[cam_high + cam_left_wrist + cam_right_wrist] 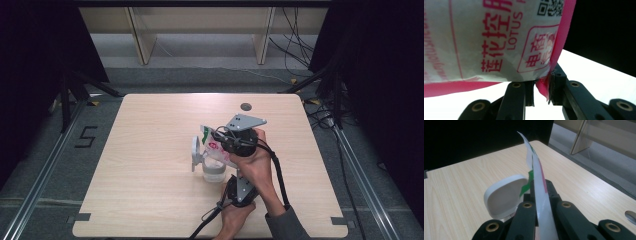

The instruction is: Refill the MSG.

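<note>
Pale wood grain covers the table [150, 150], which stands on a grey floor [200, 77] between dark curtains, with light wooden legs of other furniture [142, 40] at twelve o'clock and loose cables [295, 45] toward one o'clock. A round grey grommet [245, 106] sits in the tabletop near its far edge, and a "5" [86, 136] is marked on the floor at nine o'clock.

Just right of the table's centre stands a clear cup [214, 170]; its white lid [195, 153] is flipped up at its nine o'clock side and stands on edge. What is inside the cup cannot be made out. Above the cup's mouth hangs a white packet [216, 146] with pink edges and red print, tilted, its lower end over the rim.

The right gripper [223, 136], at the cup's one o'clock, has its jaws pressed together flat on the packet's upper edge; in the right gripper view the thin sheet [541, 195] runs straight up between them, with the lid [504, 196] behind. The left gripper [235, 186], at the cup's five o'clock, pinches the packet's pink corner [544, 86]; its jaws are nearly closed, with only that seam in the narrow gap between them.
</note>
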`<state>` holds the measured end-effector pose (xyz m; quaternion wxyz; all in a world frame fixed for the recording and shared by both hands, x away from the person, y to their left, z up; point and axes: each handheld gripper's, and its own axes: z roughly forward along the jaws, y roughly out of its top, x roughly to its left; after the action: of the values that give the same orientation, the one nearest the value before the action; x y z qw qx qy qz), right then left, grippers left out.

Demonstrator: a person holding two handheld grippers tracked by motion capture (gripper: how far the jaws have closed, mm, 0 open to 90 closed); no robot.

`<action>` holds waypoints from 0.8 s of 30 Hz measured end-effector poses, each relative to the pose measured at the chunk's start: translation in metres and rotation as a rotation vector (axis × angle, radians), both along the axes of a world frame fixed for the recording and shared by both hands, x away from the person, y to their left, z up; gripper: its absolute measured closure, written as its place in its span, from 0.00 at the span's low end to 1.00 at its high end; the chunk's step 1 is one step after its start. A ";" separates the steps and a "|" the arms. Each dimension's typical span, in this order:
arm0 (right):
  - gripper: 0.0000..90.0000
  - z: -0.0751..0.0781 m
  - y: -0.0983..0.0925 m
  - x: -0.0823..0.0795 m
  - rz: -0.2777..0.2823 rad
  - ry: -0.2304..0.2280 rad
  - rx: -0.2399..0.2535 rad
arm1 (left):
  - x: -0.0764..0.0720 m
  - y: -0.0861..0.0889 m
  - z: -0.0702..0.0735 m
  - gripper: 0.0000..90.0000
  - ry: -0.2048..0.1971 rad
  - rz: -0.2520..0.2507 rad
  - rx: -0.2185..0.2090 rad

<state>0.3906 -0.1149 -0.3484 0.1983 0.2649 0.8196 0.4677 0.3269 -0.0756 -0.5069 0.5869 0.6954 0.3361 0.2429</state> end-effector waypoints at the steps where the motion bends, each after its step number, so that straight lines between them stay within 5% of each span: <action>1: 0.99 0.000 0.000 0.000 -0.001 0.000 -0.001 | 0.000 0.000 0.000 0.85 0.000 0.001 0.000; 5: 0.98 0.000 0.002 -0.001 -0.001 -0.002 0.003 | 0.000 0.001 0.000 0.86 -0.006 0.008 0.027; 24: 0.98 0.001 0.002 -0.002 0.010 -0.012 -0.007 | -0.001 -0.003 0.002 0.86 -0.009 0.002 -0.005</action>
<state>0.3891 -0.1132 -0.3472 0.2018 0.2576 0.8214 0.4672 0.3258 -0.0782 -0.5049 0.5899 0.6926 0.3347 0.2457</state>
